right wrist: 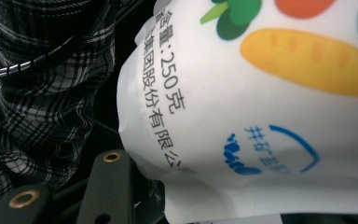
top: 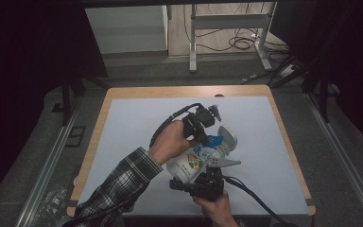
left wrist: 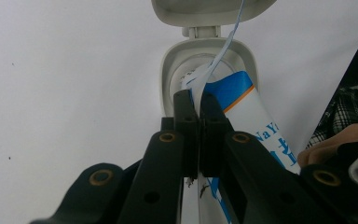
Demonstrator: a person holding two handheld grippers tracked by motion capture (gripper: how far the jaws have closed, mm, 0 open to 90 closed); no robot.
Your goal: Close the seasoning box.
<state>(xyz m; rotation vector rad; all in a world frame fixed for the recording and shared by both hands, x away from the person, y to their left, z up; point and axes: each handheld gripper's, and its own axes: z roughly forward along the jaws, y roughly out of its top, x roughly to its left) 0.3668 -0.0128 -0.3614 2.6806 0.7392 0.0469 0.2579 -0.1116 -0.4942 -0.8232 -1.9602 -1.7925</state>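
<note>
Where cables (top: pixel 238 42) trail behind, a white mat (top: pixel 132 137) covers the table (top: pixel 170 92).

Lab or test room. Black curtains (top: pixel 23 71) on both sides, metal frame legs (top: pixel 193 42), loose cables (top: pixel 238 42) on bare floor (top: pixel 179 71), floor rails (top: pixel 47 165) beside a white-covered tabletop (top: pixel 132 142).

White bottle (top: pixel 196 161) with blue band, orange carrot print; black-and-white plaid sleeve (top: pixel 118 187) at seven o'clock; pale-blue surface (top: pixel 132 123).
</note>
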